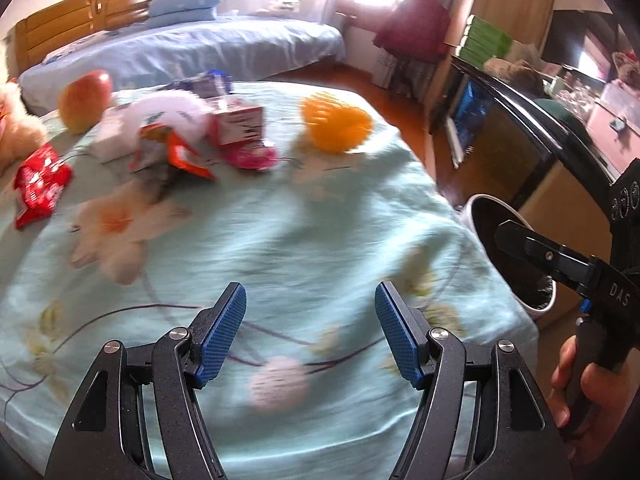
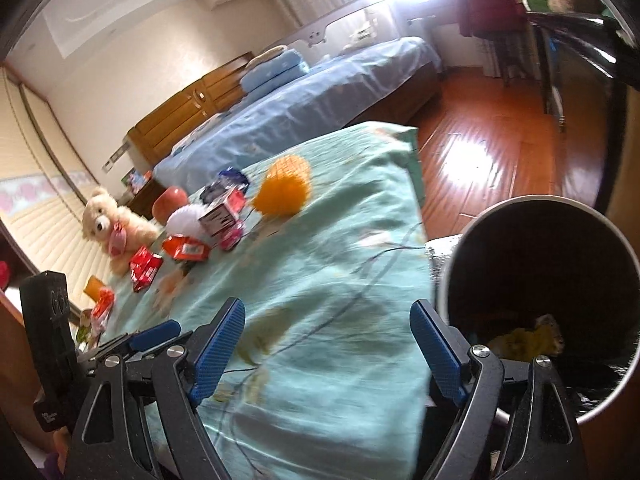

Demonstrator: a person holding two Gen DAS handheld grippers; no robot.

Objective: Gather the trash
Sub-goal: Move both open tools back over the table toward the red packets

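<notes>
Wrappers lie at the far left of the green flowered quilt (image 1: 320, 220): a red packet (image 1: 40, 184), an orange-red wrapper (image 1: 180, 152), a pink wrapper (image 1: 252, 156) and a small box (image 1: 240, 124). My left gripper (image 1: 312, 332) hangs open over bare quilt, well short of them, with nothing between its pads. The dark bin (image 2: 520, 200) stands beside the bed, yellow trash (image 2: 528, 340) at its bottom. My right gripper (image 2: 328, 340) is open and empty at the bed's edge, its right pad by the bin's rim.
An apple (image 1: 86, 98), an orange spiky ball (image 1: 336, 124) and a white plush (image 1: 160, 116) share the quilt. A teddy bear (image 2: 108, 224) and more wrappers (image 2: 100, 304) sit at the left. A blue bed (image 1: 200, 52) lies behind, a dark cabinet (image 1: 520, 120) at right.
</notes>
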